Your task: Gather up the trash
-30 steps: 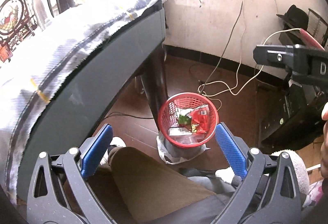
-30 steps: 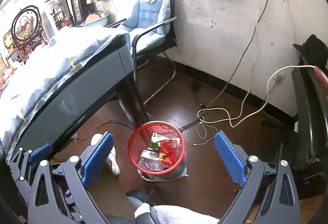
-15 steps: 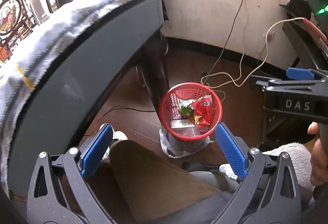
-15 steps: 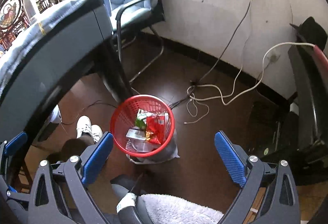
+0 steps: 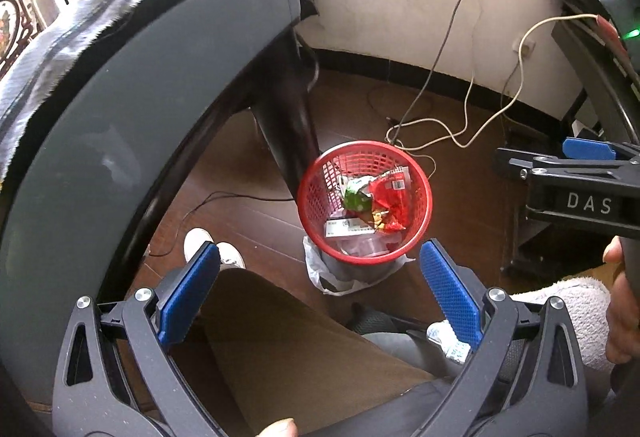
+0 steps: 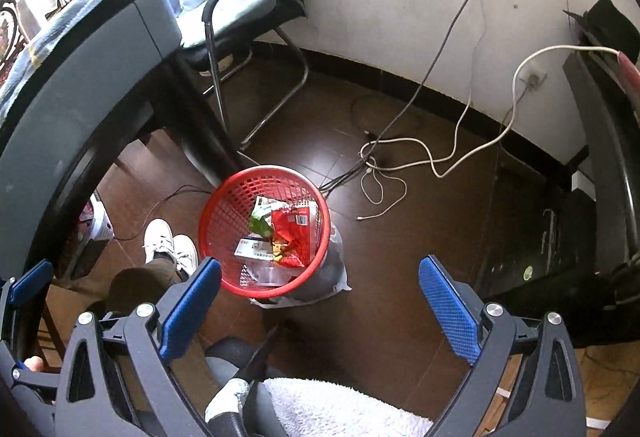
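On the floor by the table (image 6: 80, 77) leg sat the bin (image 6: 224, 213), wrappers (image 6: 292, 233) already inside. Left gripper (image 5: 320, 293) and right gripper (image 6: 320, 301) both hung above it, jaws apart and empty, probably because the trash was already dropped. Nothing loose seen nearby.

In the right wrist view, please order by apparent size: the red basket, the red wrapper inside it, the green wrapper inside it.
1. red basket
2. red wrapper
3. green wrapper

All three sit together, so nearness to the camera barely affects the order.
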`<control>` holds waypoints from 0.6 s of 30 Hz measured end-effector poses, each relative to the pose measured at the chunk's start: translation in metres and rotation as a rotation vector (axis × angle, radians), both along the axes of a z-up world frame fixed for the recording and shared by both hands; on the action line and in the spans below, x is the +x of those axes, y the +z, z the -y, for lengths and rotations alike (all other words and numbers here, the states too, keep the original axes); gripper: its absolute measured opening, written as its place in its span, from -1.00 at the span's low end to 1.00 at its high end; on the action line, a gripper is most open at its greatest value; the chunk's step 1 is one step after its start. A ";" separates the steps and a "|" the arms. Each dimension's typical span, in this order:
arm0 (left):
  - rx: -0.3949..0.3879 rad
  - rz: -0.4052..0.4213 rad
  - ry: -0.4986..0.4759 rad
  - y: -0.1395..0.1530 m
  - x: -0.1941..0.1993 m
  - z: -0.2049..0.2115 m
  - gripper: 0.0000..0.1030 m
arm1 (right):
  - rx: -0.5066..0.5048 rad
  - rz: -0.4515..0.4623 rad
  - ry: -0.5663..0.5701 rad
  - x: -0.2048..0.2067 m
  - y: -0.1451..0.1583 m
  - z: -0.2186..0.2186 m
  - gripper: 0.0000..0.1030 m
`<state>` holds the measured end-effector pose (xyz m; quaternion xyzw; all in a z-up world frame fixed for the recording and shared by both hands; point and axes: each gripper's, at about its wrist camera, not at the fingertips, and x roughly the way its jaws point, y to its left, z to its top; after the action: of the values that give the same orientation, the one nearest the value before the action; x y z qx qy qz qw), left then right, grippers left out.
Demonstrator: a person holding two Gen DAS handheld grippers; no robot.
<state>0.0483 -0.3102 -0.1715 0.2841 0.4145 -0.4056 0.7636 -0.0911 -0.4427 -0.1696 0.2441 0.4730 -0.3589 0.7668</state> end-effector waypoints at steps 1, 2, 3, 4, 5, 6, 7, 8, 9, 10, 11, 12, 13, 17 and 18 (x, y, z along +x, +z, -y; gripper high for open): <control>0.005 0.001 0.000 -0.001 0.000 0.001 0.87 | 0.004 -0.001 -0.003 0.001 -0.002 0.001 0.89; 0.010 0.002 0.000 -0.002 0.000 0.003 0.87 | 0.008 -0.002 -0.007 0.000 -0.004 0.002 0.89; 0.013 0.002 0.002 -0.004 0.000 0.004 0.87 | 0.015 -0.001 -0.010 0.000 -0.006 0.003 0.89; 0.020 0.004 0.003 -0.005 0.000 0.005 0.87 | 0.021 -0.001 -0.013 -0.001 -0.007 0.005 0.89; 0.024 0.004 0.003 -0.006 0.000 0.006 0.87 | 0.027 0.000 -0.016 -0.001 -0.008 0.006 0.89; 0.026 0.002 0.001 -0.007 -0.001 0.007 0.87 | 0.029 -0.001 -0.017 -0.001 -0.009 0.005 0.89; 0.028 0.000 0.001 -0.007 -0.001 0.008 0.87 | 0.031 -0.003 -0.017 -0.001 -0.010 0.005 0.89; 0.028 -0.002 0.001 -0.007 -0.001 0.009 0.87 | 0.031 -0.004 -0.016 -0.001 -0.011 0.005 0.89; 0.030 -0.003 -0.001 -0.008 -0.001 0.009 0.87 | 0.032 -0.006 -0.017 -0.001 -0.011 0.005 0.89; 0.031 -0.002 -0.002 -0.009 -0.002 0.010 0.87 | 0.034 -0.006 -0.017 -0.001 -0.012 0.005 0.89; 0.034 0.001 -0.003 -0.009 -0.002 0.011 0.87 | 0.036 -0.005 -0.017 -0.001 -0.012 0.006 0.89; 0.034 0.004 -0.003 -0.010 -0.003 0.011 0.87 | 0.038 -0.005 -0.018 -0.001 -0.012 0.006 0.89; 0.031 0.006 -0.005 -0.010 -0.004 0.011 0.87 | 0.040 -0.005 -0.019 -0.001 -0.013 0.006 0.89; 0.025 0.003 -0.011 -0.010 -0.005 0.010 0.87 | 0.045 -0.006 -0.022 -0.002 -0.014 0.007 0.89; 0.022 0.007 -0.012 -0.009 -0.005 0.010 0.87 | 0.044 -0.007 -0.022 -0.002 -0.014 0.007 0.89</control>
<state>0.0430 -0.3205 -0.1808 0.2965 0.4145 -0.4045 0.7593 -0.0927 -0.4495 -0.1837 0.2651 0.4806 -0.3576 0.7555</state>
